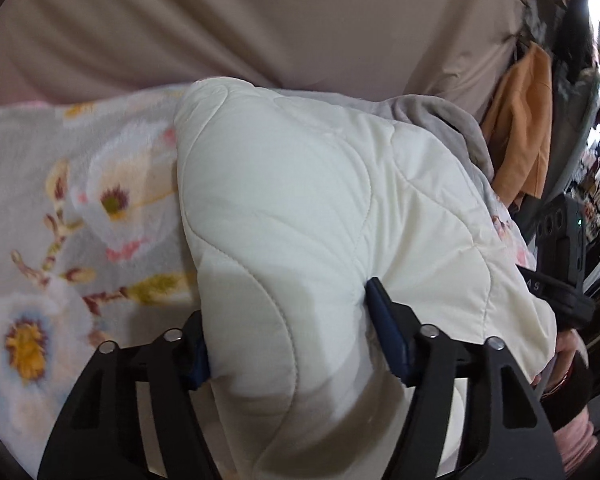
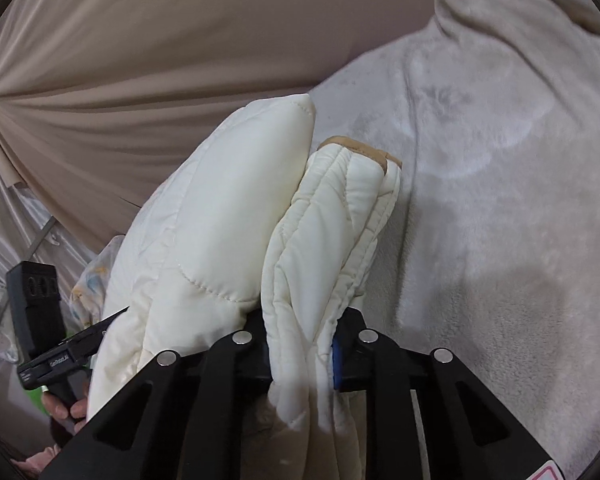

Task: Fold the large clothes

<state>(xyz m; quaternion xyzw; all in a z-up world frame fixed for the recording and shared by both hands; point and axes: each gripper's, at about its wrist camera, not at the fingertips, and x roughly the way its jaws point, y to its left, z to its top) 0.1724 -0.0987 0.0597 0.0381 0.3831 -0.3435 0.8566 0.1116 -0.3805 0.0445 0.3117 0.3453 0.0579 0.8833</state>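
Note:
A cream quilted padded garment (image 1: 308, 208) lies bunched over a floral blanket (image 1: 60, 240). My left gripper (image 1: 288, 344) is shut on a thick fold of the garment, with blue pads on both sides. In the right wrist view the same garment (image 2: 204, 248) is held up in folds, one with a tan edge. My right gripper (image 2: 300, 356) is shut on a bunched fold of it. The other hand-held gripper (image 2: 56, 344) shows at the lower left, at the garment's far side.
A beige curtain (image 1: 260, 20) hangs behind. A grey fleece blanket (image 2: 500, 200) fills the right of the right wrist view. An orange garment (image 1: 520, 128) hangs at the right, beside cluttered shelves (image 1: 596, 184).

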